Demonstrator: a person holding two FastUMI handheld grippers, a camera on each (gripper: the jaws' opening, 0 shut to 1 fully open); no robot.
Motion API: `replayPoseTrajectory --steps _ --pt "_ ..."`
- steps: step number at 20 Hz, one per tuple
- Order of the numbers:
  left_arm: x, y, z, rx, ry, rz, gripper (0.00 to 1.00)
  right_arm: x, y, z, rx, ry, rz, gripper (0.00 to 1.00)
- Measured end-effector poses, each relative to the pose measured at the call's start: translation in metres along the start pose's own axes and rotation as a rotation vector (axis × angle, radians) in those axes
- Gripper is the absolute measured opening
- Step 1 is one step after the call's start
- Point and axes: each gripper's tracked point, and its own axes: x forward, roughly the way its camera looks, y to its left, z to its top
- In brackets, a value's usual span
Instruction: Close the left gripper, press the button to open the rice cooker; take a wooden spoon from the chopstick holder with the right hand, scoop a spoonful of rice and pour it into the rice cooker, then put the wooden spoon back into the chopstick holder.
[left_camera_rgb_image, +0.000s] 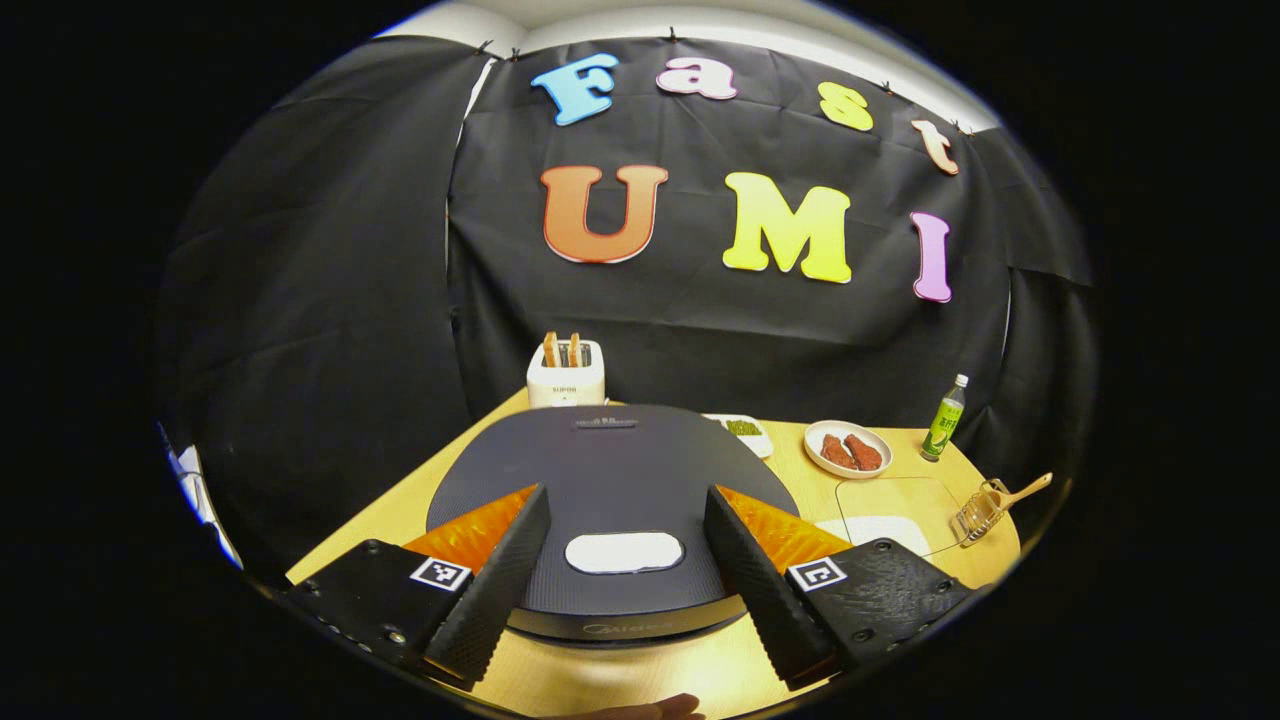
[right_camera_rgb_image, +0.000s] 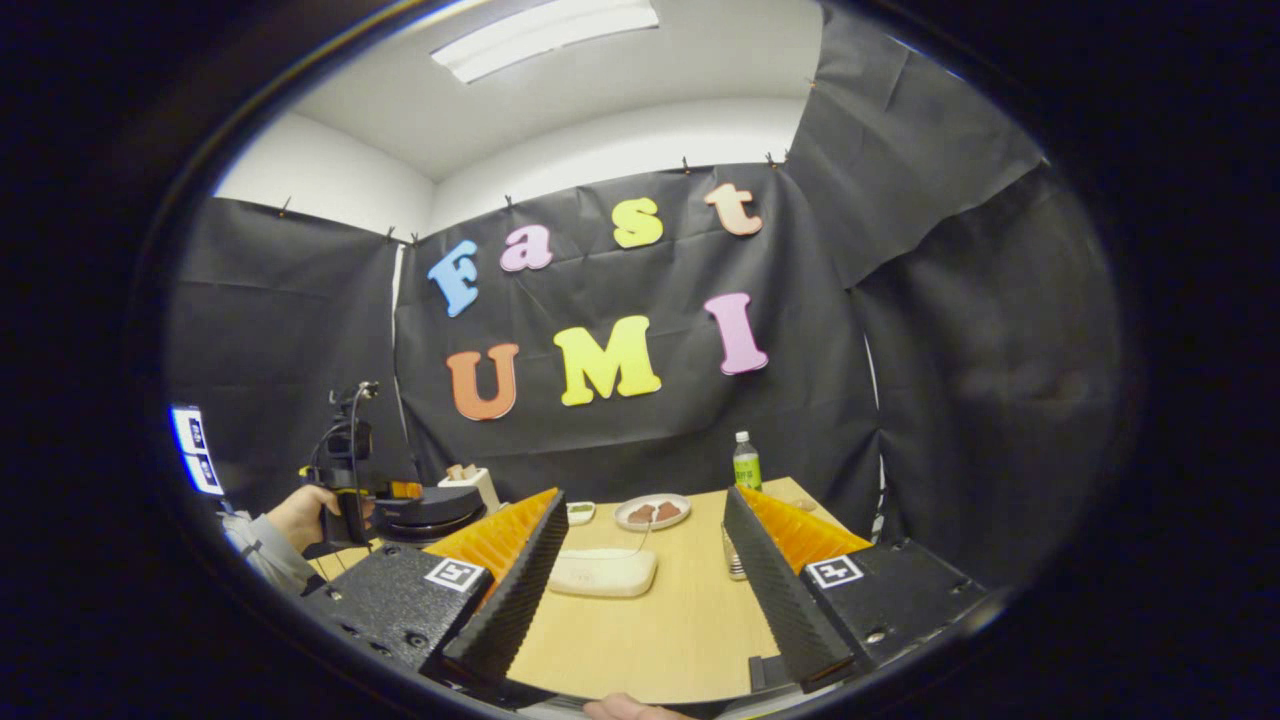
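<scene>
- Your left hand-held gripper hangs just above the rice cooker with its fingers wide apart, one on each side of the pale oval button near the lid's front edge. You need them together before you press, so that step looks not yet done.
- Your right hand-held gripper is also spread open and holds nothing, hovering over the counter with a pale shallow dish ahead of it.
- Treat the cooker as heavy and rigid: it should stay put under a push. Its lid is likely spring-loaded, so press the button straight down with the closed tips and keep clear of the rising lid.
- The wooden spoon stands tilted in the wire chopstick holder at the counter's far right, well apart from the cooker.
- Judge the spoon as light, stiff and fairly smooth. Take it on the bare handle sticking out of the holder, and draw it out along its own slant, since the holder looks light enough to tip or drag.
- Whether the dish holds the rice, I cannot tell.
</scene>
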Motion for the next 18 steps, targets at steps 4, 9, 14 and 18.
replayPoseTrajectory --steps 4,9,14,18 --pt "-0.011 0.001 -0.010 0.036 -0.015 -0.018 0.99 -0.005 0.010 0.002 0.002 0.003 0.027 0.99" --pt "-0.021 0.002 -0.015 0.062 -0.037 0.023 0.98 -0.003 0.009 0.001 0.010 0.008 0.019 1.00" --pt "-0.026 0.000 -0.017 0.038 -0.065 0.040 0.98 -0.002 0.011 0.004 0.028 0.004 0.017 1.00" --pt "-0.023 0.000 -0.024 0.038 -0.130 0.031 0.98 -0.002 0.005 0.002 0.034 0.007 0.008 1.00"
